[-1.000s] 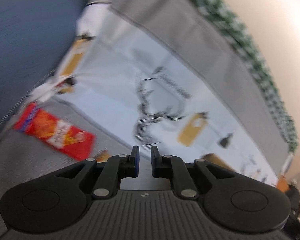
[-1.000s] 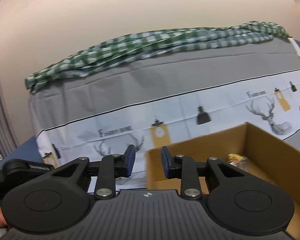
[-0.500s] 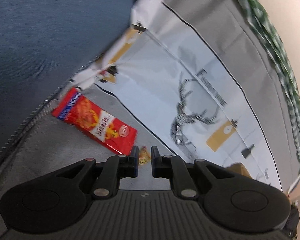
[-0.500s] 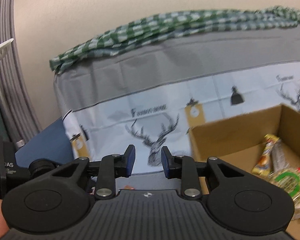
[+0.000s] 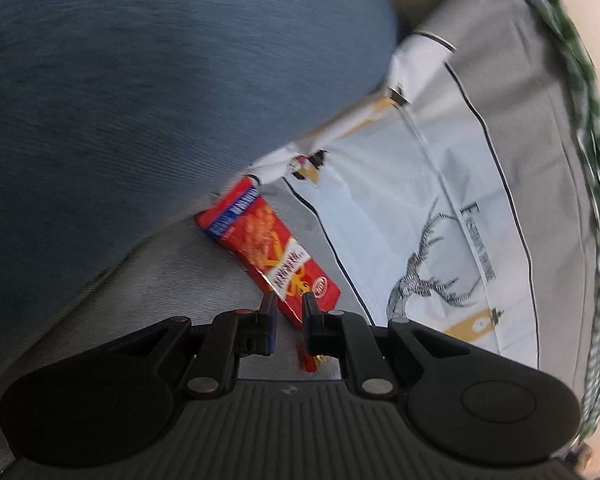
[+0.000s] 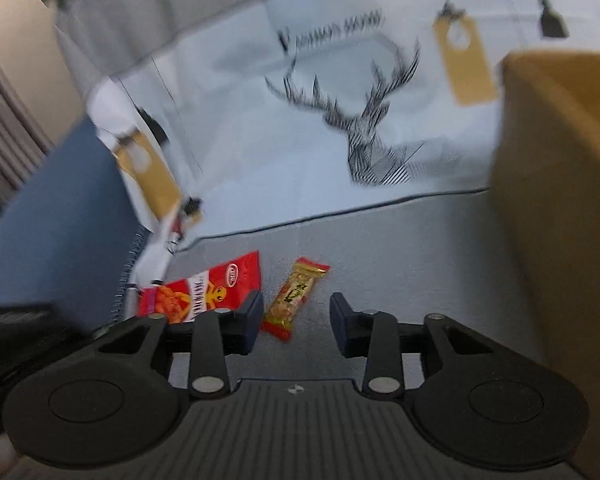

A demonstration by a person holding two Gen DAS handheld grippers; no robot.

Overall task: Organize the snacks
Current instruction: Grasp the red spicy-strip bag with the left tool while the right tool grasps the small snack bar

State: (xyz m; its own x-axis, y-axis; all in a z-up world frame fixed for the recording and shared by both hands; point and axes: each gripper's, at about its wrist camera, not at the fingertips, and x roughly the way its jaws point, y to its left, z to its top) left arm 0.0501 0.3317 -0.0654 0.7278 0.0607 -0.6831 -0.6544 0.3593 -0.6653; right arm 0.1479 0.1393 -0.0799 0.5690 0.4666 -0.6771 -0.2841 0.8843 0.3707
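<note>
A red snack packet (image 5: 266,256) lies flat on the grey cloth beside a blue cushion (image 5: 140,100). My left gripper (image 5: 287,300) hovers just over the packet's near end, its jaws a narrow gap apart and empty. The packet also shows in the right wrist view (image 6: 208,290). A small yellow-red snack bar (image 6: 296,296) lies next to it. My right gripper (image 6: 296,314) is open, with the bar lying between and just beyond its fingertips. A cardboard box (image 6: 559,184) stands at the right.
A pale cloth with a deer print (image 6: 363,136) covers the surface behind the snacks. A green checked fabric (image 5: 595,160) runs along the far edge by the wall. The blue cushion (image 6: 52,216) borders the left side.
Both grippers have dropped down and toward the snacks. The left one swung over the red packet. The right one turned away from the box, tilted down and opened wider over the snack bar.
</note>
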